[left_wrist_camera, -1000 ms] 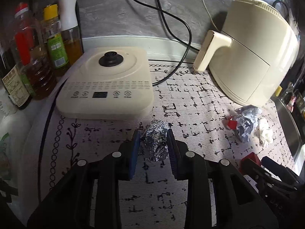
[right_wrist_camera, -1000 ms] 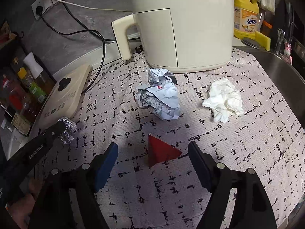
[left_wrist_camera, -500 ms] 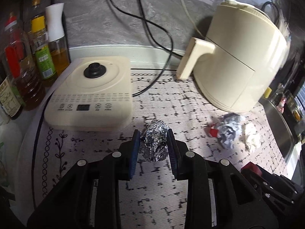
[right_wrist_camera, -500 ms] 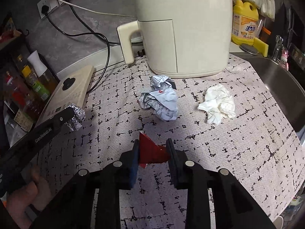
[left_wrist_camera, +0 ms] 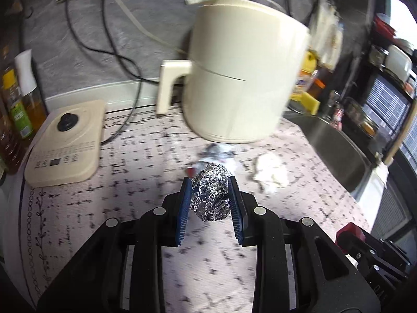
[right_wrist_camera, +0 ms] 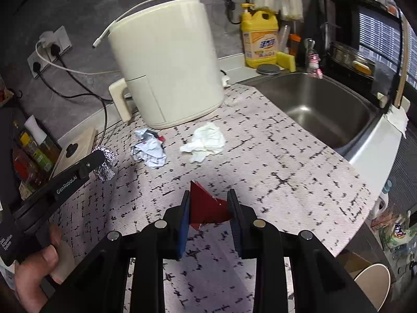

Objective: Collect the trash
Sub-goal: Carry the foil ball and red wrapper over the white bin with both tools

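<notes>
Left gripper (left_wrist_camera: 209, 195) clamps the foil ball (left_wrist_camera: 212, 195), lifted off the worktop (right_wrist_camera: 286, 172), frame centre. Right gripper (right_wrist_camera: 208, 207) has just closed and pinches the red paper scrap (right_wrist_camera: 206, 207), low centre. Crumpled printed paper (right_wrist_camera: 149, 150) and white tissue (right_wrist_camera: 206, 142) lie loose mid-frame, just before the cream air fryer (right_wrist_camera: 166, 62). Sink (right_wrist_camera: 325, 109) right; induction cooker (left_wrist_camera: 65, 143) and oil bottles (left_wrist_camera: 15, 109) left.

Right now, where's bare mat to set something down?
Free: mat between white tissue and sink, plus the near edge ahead of the right gripper. Crowded: crumpled paper and tissue under the air fryer.
</notes>
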The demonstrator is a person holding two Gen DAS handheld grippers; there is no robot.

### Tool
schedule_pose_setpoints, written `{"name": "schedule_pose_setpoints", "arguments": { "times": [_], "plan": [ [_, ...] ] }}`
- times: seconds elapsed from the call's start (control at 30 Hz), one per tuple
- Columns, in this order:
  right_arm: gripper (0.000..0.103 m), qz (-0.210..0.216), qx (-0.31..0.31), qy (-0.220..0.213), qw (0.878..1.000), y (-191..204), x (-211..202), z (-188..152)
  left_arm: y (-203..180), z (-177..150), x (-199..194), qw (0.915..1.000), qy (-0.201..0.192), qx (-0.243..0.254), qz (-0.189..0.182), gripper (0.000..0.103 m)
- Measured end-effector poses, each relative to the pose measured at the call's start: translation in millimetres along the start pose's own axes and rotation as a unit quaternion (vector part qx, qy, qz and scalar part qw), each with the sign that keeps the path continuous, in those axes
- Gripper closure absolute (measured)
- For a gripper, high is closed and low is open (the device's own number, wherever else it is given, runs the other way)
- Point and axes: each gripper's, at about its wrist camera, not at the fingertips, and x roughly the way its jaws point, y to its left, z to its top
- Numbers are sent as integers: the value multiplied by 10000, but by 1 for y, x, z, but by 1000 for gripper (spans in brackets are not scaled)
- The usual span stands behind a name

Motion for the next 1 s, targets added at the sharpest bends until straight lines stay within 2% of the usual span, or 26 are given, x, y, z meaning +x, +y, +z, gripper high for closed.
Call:
{"name": "schedule_pose_setpoints", "arguments": {
  "times": [0.23,0.47,0.67,1.0],
  "plan": [
    [76,-326,426,-217,9983,-72,-50,-22,-77,-27,-19,9986,92,381,-352,74],
    [76,-684,1076,-326,9913,-149,-91,-53,-162,-65,-39,9917,269,982,-788,74],
    [76,-1045,1571,-371,9813,-207,-117,-81,-224,-97,-47,9828,474,1365,-1152,74],
    [75,-1650,2379,-370,9565,-285,-152,-136,-308,-154,-46,9607,908,2014,-1678,74]
  ]
}}
